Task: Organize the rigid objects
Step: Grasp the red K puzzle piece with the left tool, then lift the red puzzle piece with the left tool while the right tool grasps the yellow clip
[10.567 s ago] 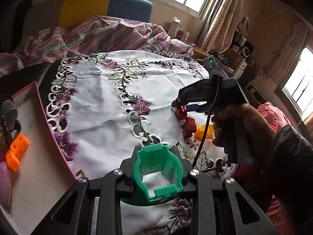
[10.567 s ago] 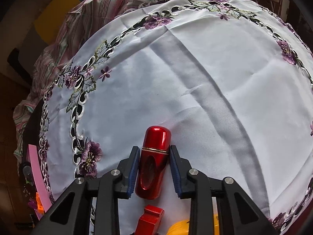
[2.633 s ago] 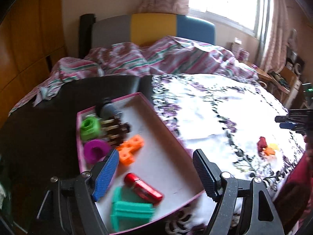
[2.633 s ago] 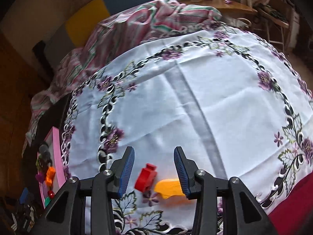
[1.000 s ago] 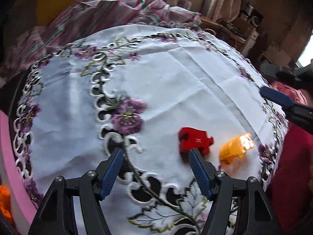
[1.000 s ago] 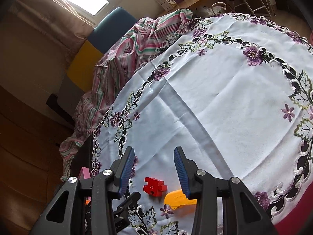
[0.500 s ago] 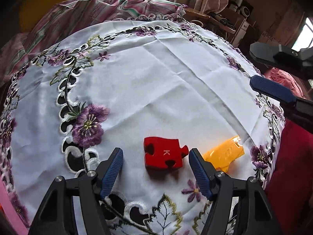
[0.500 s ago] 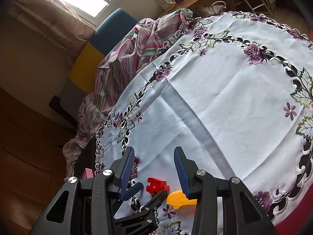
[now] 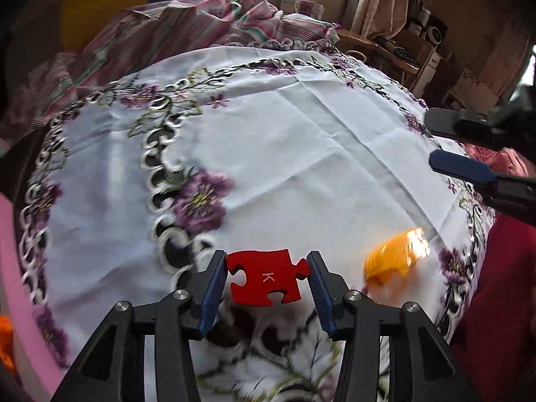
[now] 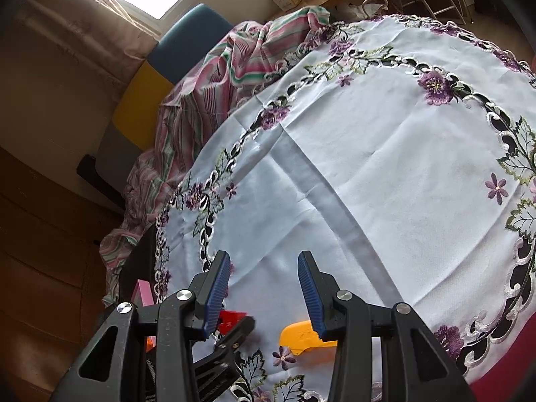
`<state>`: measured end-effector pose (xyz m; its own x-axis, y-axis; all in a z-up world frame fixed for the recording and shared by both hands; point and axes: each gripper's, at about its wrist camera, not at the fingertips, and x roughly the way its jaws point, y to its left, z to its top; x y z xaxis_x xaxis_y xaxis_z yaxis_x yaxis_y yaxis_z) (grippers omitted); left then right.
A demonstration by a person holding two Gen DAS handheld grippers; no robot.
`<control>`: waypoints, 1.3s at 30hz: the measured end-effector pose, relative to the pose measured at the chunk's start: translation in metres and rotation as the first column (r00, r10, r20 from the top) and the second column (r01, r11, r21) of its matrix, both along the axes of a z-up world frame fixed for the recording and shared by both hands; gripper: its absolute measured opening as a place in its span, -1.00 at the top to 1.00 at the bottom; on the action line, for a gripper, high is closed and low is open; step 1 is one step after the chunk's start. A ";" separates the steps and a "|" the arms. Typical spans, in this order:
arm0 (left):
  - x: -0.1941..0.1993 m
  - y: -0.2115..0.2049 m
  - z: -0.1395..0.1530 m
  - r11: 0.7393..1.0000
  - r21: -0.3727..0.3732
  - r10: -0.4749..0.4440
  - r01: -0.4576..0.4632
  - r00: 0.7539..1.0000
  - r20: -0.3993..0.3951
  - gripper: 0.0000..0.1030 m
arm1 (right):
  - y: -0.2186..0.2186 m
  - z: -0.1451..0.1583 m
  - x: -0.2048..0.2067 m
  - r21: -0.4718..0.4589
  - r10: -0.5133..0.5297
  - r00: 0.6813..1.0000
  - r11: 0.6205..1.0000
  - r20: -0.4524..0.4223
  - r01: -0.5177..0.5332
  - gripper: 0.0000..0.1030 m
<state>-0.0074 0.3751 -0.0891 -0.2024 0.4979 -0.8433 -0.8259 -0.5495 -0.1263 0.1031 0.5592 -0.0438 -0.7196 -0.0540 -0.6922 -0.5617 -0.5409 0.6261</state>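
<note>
A red puzzle piece (image 9: 264,276) marked K sits between the blue pads of my left gripper (image 9: 266,276), which is shut on it, just above the white embroidered tablecloth (image 9: 284,154). An orange piece (image 9: 395,258) lies on the cloth to its right. My right gripper (image 10: 264,284) is open and empty, held above the cloth; below it lie the orange piece (image 10: 301,335) and a sliver of the red piece (image 10: 231,321). Its blue finger also shows at the right of the left wrist view (image 9: 462,167).
The pink tray's rim (image 9: 20,288) is at the left edge with an orange object (image 9: 5,341) inside; the rim also shows in the right wrist view (image 10: 144,291). A striped blanket (image 9: 187,30) lies beyond the table. Red cloth (image 9: 495,301) hangs at the right.
My left gripper has moved forward around the red puzzle piece and closed on it. The right gripper has stayed open and hardly moved.
</note>
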 end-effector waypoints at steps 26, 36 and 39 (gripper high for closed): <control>0.011 -0.043 -0.019 0.999 0.031 0.029 -0.028 0.999 -0.039 0.08 | -0.047 -0.041 -0.054 0.031 0.250 0.772 0.944 0.585 -0.329 -0.61; 0.010 -0.045 -0.018 0.999 0.039 0.030 -0.029 0.999 -0.037 0.08 | -0.062 -0.040 -0.068 0.076 0.287 0.747 0.909 0.599 -0.410 -0.27; 0.006 -0.050 -0.015 0.997 0.052 0.057 -0.056 0.998 -0.004 0.08 | -0.065 -0.034 -0.074 0.090 0.292 0.787 0.912 0.543 -0.401 -0.28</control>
